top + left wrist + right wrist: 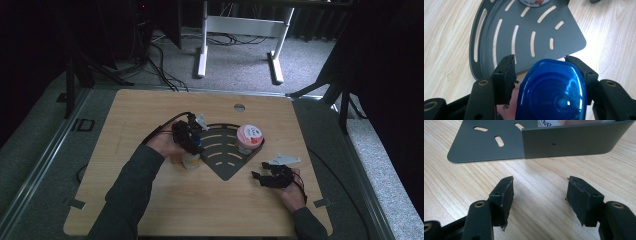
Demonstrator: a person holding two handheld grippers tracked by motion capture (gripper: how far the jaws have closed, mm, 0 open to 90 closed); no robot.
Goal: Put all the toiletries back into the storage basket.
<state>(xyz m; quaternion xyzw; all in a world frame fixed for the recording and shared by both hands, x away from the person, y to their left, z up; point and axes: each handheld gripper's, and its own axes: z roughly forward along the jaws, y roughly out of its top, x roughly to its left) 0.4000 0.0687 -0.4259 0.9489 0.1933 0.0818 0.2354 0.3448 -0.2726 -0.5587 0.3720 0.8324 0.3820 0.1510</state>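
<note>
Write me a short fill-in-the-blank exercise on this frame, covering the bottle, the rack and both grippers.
1. The cap of the bottle between the left gripper's jaws is ____ in colour.
2. The dark slotted rack lies on a ____ table.
3. Between the right gripper's jaws there is ____ but bare tabletop.
4. The tub with the pink lid stands ____ the rack.

Missing words: blue; wooden; nothing; on

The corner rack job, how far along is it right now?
Done: one pink-lidded tub already stands on the grey corner rack. In hand: the left gripper has a blue-capped bottle between its jaws, still on the table at the rack's edge. Left: probably setting that bottle on the rack. The right gripper rests open and empty.
</note>
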